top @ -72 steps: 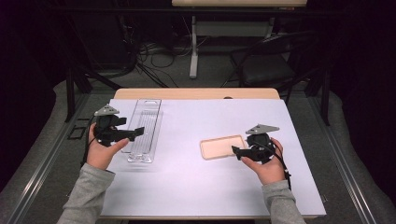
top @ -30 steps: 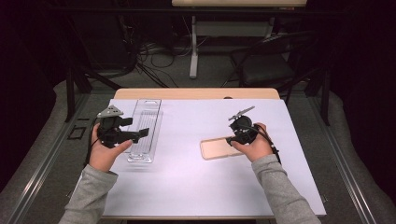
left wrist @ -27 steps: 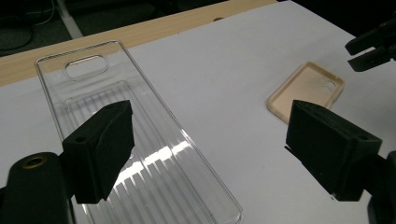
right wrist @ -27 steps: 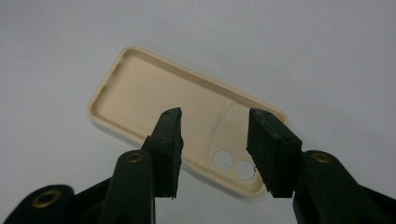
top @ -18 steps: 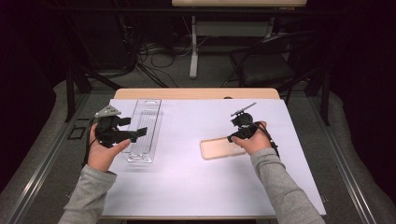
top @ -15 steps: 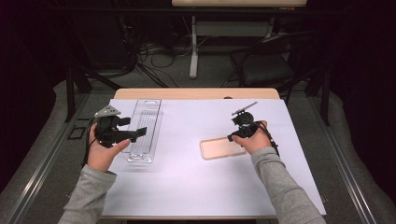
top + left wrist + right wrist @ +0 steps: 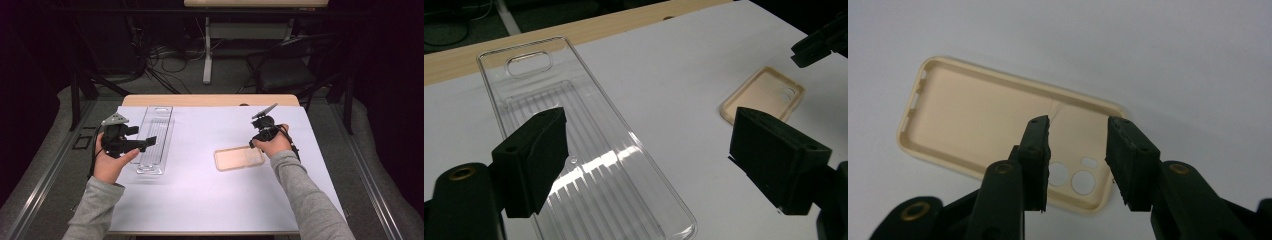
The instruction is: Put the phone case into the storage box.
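Since a second ago my right gripper (image 7: 257, 141) has slid across to the camera-hole end of the beige phone case (image 7: 239, 158), its jaws just narrowing yet not pressing on anything (in its own view they hover apart over the case's (image 7: 993, 115) inner face, near the round cut-outs). That case lies open side up on the white table cover (image 7: 210, 200), well apart from the clear plastic tray (image 7: 155, 140) at my left. My left gripper (image 7: 148, 143) has kept still over the tray (image 7: 589, 165) with its jaws spread wide and nothing between them.
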`<state>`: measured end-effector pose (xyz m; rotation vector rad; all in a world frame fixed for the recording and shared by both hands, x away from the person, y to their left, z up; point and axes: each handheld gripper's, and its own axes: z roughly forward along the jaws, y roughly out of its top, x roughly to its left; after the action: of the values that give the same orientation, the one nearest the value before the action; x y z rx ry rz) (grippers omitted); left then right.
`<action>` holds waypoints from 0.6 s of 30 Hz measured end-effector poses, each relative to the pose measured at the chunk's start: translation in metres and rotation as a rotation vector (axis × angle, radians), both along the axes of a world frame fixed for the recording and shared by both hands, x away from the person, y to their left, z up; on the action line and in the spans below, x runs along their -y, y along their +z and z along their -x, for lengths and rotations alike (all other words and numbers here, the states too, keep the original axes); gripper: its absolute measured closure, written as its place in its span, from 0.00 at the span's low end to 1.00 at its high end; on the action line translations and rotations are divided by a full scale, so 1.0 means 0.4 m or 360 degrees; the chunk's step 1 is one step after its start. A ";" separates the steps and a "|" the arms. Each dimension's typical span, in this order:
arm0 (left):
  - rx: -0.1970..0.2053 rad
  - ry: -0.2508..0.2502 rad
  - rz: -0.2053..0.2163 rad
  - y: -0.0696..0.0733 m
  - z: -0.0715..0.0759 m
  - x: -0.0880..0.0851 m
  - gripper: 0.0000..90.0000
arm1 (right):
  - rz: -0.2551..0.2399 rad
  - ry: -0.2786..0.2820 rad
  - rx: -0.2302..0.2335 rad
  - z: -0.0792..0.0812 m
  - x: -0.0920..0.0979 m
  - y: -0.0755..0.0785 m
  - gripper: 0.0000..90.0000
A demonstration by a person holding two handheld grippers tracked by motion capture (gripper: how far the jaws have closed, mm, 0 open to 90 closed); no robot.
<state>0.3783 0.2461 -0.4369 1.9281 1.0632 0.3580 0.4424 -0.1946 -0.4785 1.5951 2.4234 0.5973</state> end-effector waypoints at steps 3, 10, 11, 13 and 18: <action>-0.0002 0.0000 -0.0003 -0.001 -0.001 0.000 0.17 | -0.0004 -0.0019 -0.0040 -0.004 0.000 -0.001 0.70; -0.0002 0.0008 0.0001 -0.003 -0.002 -0.001 0.17 | 0.0037 -0.0070 -0.0140 -0.019 0.003 -0.024 0.68; -0.0002 0.0008 0.0001 -0.003 -0.002 -0.001 0.17 | 0.0037 -0.0070 -0.0140 -0.019 0.003 -0.024 0.68; -0.0007 0.0009 0.0003 -0.003 -0.002 -0.002 0.17 | 0.0031 -0.0085 -0.0147 -0.022 0.002 -0.029 0.69; -0.0004 0.0010 0.0001 -0.003 -0.003 -0.004 0.17 | 0.0052 -0.0099 -0.0184 -0.029 0.001 -0.043 0.71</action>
<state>0.3794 0.2476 -0.4382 1.9257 1.0709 0.3587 0.4541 -0.1952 -0.4955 1.7297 2.4398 0.4644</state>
